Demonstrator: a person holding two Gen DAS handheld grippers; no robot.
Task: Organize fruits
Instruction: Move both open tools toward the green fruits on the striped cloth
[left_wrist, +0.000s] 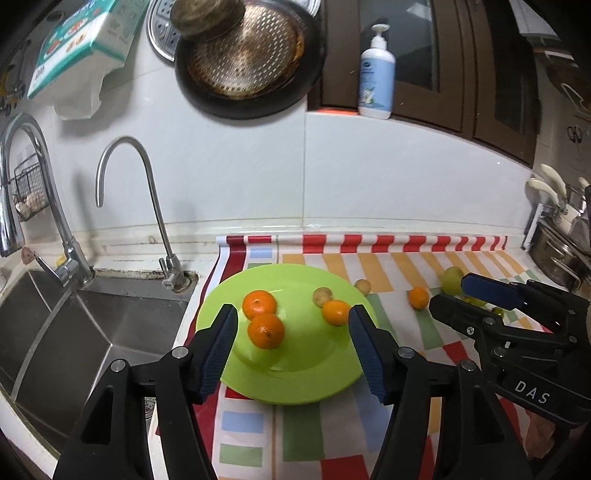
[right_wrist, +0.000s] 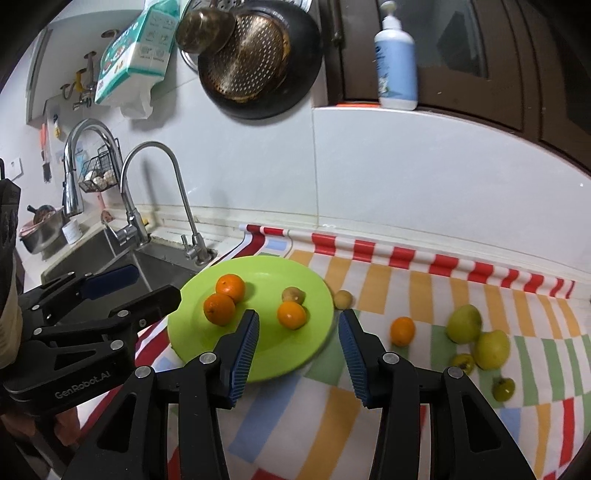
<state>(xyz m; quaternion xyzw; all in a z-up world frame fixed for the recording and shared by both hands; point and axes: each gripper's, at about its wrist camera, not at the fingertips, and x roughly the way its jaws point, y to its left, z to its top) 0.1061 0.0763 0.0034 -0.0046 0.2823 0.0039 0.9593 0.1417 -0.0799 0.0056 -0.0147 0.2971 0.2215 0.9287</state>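
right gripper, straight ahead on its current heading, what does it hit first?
Probably the green plate: the open, empty right gripper points down at its near right rim, with an orange just beyond. Depth is uncertain.

Glossy plastic-looking green plate (left_wrist: 295, 384), brushed steel sink (left_wrist: 74, 325), smooth striped mat (right_wrist: 369, 424), perhaps oilcloth

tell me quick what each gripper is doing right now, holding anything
left gripper: jaws open, holding nothing.
right gripper: jaws open, holding nothing.

Home kitchen: sink (left_wrist: 74, 332), hanging pan (left_wrist: 247, 55)
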